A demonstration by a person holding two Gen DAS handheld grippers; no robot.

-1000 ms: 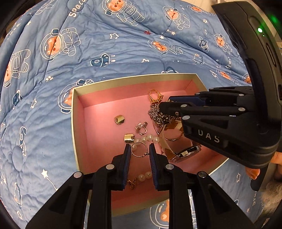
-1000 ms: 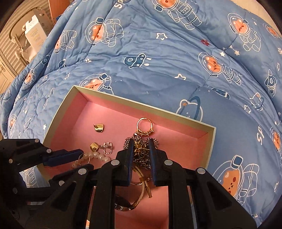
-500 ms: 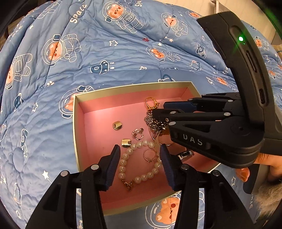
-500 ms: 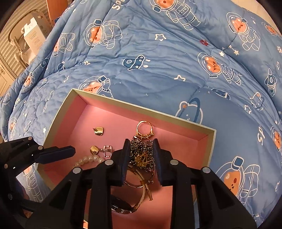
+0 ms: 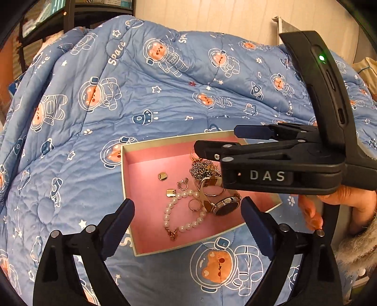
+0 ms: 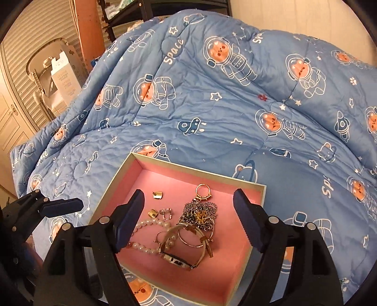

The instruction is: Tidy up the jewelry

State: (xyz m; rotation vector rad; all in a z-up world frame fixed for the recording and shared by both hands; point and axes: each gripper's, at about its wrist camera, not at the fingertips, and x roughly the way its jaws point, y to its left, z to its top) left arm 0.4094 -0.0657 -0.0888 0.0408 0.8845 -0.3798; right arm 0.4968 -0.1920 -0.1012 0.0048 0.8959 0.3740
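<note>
A pink-lined jewelry box [image 5: 141, 179] [image 6: 165, 179] lies on the blue quilt. Inside it lie a pearl bracelet [image 5: 181, 211] [image 6: 150, 223], a watch [image 5: 223, 202] [image 6: 179, 259], a tangled silver chain [image 5: 202, 169] [image 6: 200, 214], a gold ring [image 6: 203, 189], a thin ring [image 5: 194, 205], two gold studs [image 5: 162, 176] [image 6: 157, 195] and a small silver piece [image 5: 183, 183] [image 6: 166, 213]. My left gripper [image 5: 187, 223] is open and empty above the box's near side. My right gripper [image 6: 188, 219] is open and empty above the jewelry; it shows from the side in the left wrist view [image 5: 271, 162].
The quilt [image 6: 212, 106] covers the bed all around the box. A wooden post [image 6: 90, 35], a louvered door [image 6: 23, 70] and a white carton [image 6: 63, 75] stand at the far left. A wall [image 5: 212, 16] lies behind the bed.
Both grippers have opened wide and risen away from the box. The pearl bracelet, thin ring and chain now lie free in the box.
</note>
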